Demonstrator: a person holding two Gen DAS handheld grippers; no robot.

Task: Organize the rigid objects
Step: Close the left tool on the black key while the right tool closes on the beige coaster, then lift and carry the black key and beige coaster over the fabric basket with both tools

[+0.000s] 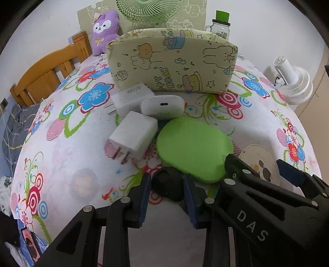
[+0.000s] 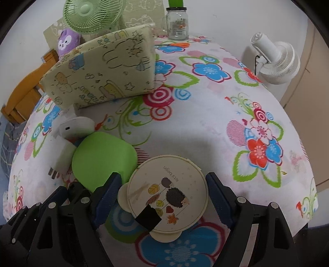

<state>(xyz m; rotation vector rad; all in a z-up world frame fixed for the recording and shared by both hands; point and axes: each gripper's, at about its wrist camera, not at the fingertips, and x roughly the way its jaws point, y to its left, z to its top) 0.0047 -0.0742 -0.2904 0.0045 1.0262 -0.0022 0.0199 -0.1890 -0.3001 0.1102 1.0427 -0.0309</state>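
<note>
My left gripper (image 1: 167,180) is shut on a small black rounded object (image 1: 167,185) just above the flowered cloth. Ahead of it lie a green oval case (image 1: 194,147), a white plug charger (image 1: 134,137), a second white charger (image 1: 131,96) and a white earbud case (image 1: 162,106). My right gripper (image 2: 162,178) straddles a round cream container with a hedgehog lid (image 2: 167,191). Its blue pads (image 2: 112,191) lie against the container's side tab and rim. A small black square (image 2: 148,218) rests on the lid. The right gripper (image 1: 256,162) also shows at the left wrist view's right edge.
A cartoon-print cushion (image 1: 172,61) stands behind the objects. Behind it are a green fan (image 2: 92,14), a purple plush (image 1: 104,30) and a glass jar (image 2: 177,24). A white fan (image 2: 275,59) stands off the right edge and a wooden headboard (image 1: 47,76) at the left.
</note>
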